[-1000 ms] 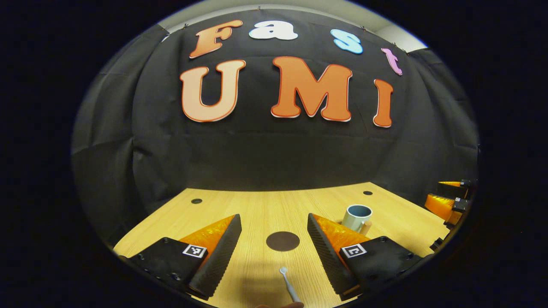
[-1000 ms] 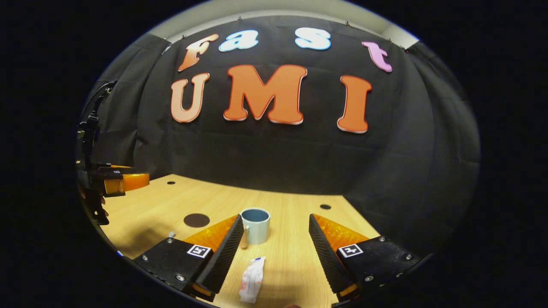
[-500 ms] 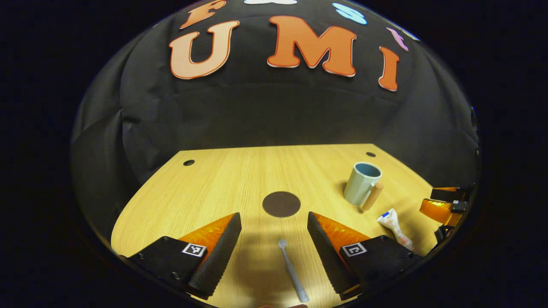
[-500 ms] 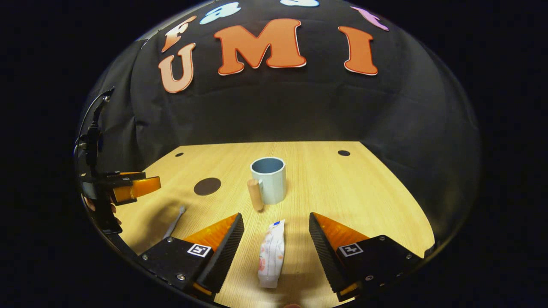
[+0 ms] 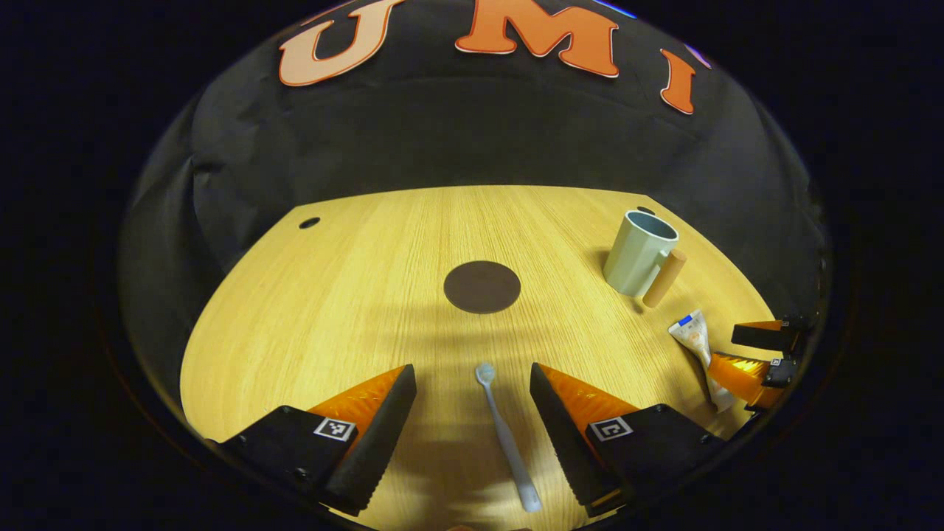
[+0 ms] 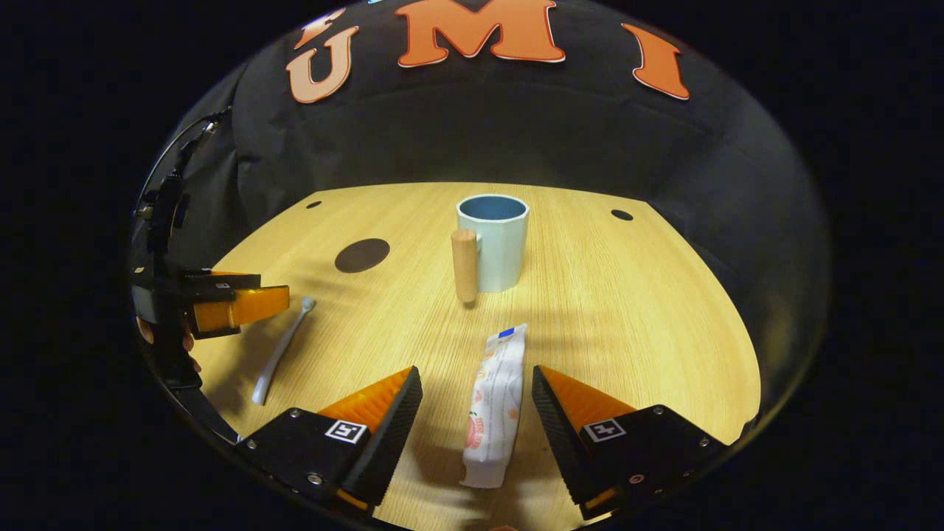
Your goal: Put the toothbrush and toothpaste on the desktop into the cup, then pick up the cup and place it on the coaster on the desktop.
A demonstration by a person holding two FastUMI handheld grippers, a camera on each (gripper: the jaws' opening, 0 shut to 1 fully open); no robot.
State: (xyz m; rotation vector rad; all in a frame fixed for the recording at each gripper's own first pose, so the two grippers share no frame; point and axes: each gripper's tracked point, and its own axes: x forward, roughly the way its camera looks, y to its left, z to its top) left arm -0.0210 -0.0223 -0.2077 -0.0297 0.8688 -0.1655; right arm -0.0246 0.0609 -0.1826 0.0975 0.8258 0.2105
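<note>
Pickup is the step in hand: left tool (image 5: 473, 376) gapes wide astride the toothbrush (image 5: 506, 439), right tool (image 6: 476, 380) likewise astride the toothpaste (image 6: 495, 404), both probably untouched. Next: lower, pinch.

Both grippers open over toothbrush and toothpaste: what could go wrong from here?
The toothbrush is thin and flat on the desk; the left gripper may close over it and miss. The soft toothpaste may squash or sag in the right gripper. The cup could tip when a long item drops in.
</note>
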